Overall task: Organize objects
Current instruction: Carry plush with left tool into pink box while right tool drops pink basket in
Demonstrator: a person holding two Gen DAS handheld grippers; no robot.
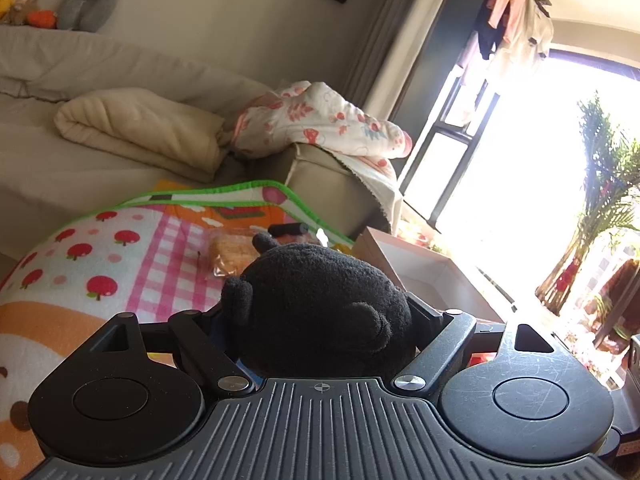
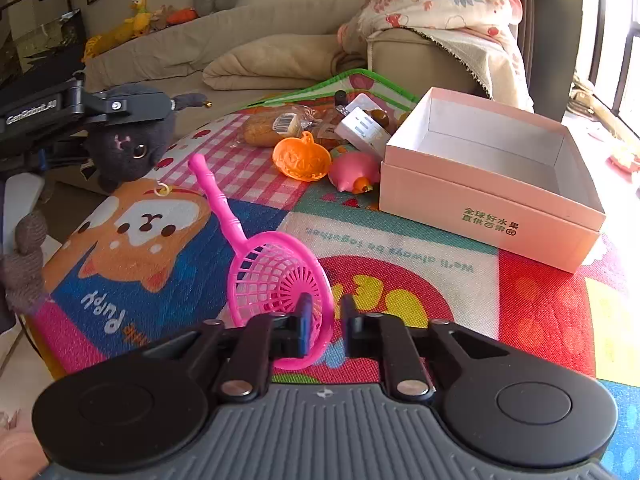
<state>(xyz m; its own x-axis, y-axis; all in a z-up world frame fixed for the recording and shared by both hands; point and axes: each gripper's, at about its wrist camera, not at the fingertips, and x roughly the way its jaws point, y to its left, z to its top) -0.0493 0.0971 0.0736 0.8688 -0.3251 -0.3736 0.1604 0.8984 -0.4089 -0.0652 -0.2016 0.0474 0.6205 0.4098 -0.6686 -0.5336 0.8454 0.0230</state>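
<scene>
Black plush cat toy being held clamped between wide-set jaws of left gripper, raised above colourful cartoon play mat; same toy seen at left edge of right view. Pink plastic mesh scoop lying on mat, rim being straddled by half-parted jaws of right gripper; grip on it cannot be told. Open pink cardboard box sitting on mat at right, orange plastic pumpkin just left of it.
</scene>
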